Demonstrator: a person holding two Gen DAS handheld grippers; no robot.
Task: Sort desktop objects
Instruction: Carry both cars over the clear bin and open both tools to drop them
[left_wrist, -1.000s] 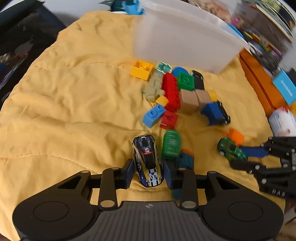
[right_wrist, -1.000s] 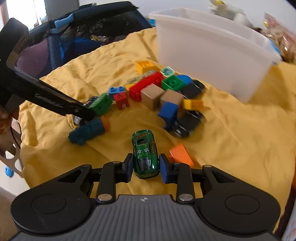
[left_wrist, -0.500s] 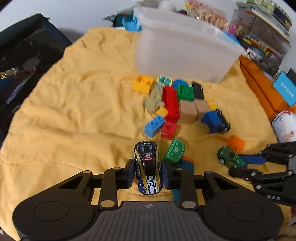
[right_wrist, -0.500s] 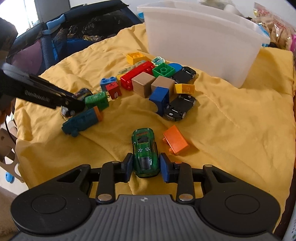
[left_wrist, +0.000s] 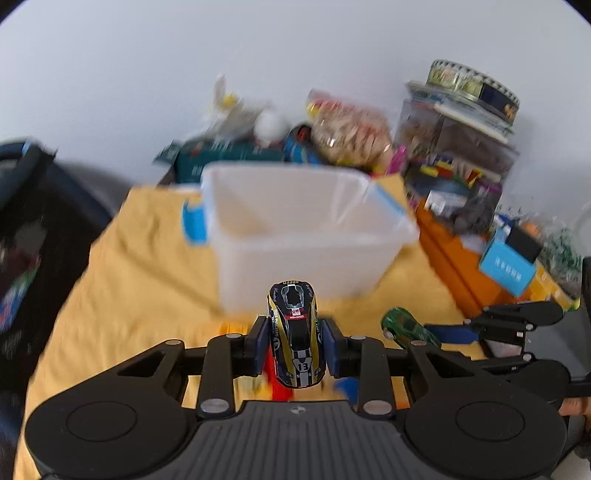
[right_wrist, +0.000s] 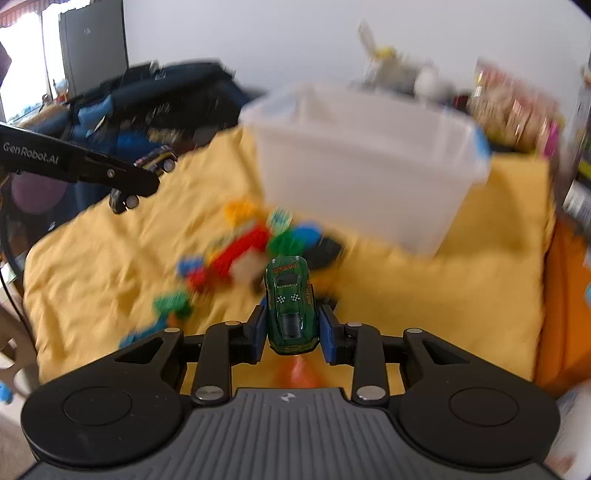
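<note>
Cars — blue car (left_wrist: 296, 338) pinched in left claw (left_wrist: 294, 345), green car (right_wrist: 291, 304) in right claw (right_wrist: 291, 328) — carry level, release over the far bin (left_wrist: 295, 236).

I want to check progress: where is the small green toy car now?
The small green toy car is clamped in the right tool, raised above the yellow cloth.

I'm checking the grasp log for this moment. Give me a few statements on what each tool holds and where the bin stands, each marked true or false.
1. The left tool is shut on the navy race car. True.
2. The right tool holds an orange block. False: it grips the green toy car.
3. The white bin stands on the yellow cloth. True.
4. The navy car lies on the cloth. False: it is lifted.
</note>
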